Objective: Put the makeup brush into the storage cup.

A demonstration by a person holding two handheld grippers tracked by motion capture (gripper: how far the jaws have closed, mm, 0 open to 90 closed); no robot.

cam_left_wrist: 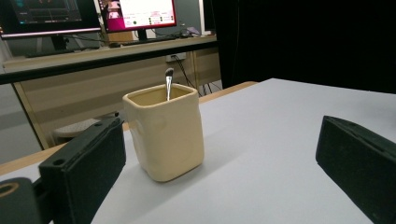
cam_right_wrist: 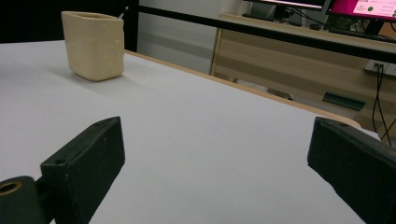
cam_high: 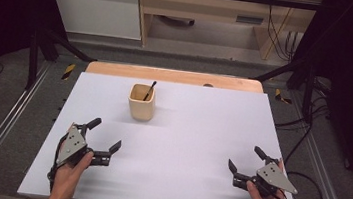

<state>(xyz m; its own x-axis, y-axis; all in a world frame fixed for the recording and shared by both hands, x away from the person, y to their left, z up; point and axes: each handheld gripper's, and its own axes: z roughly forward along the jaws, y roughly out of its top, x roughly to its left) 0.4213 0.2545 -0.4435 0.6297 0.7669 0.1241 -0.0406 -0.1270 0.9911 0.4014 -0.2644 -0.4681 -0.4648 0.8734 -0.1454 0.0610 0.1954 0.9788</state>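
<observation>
Near the bench's point(cam_high: 180, 180) front edge both grippers, left point(cam_high: 106, 134) and right point(cam_high: 244, 157), gape wide; approach the cream square ceramic cup point(cam_high: 142, 102) squarely, avoiding its thin black stick point(cam_high: 150, 90).

Cup point(cam_left_wrist: 164, 135) with brush point(cam_left_wrist: 168, 84) — between parted jaws

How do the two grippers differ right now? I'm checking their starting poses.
The left gripper sits nearer the cream cup and looks straight at it; the right gripper is farther off, the cup at its view's upper left corner. Both rest low over the white table, jaws wide open, holding nothing.
</observation>
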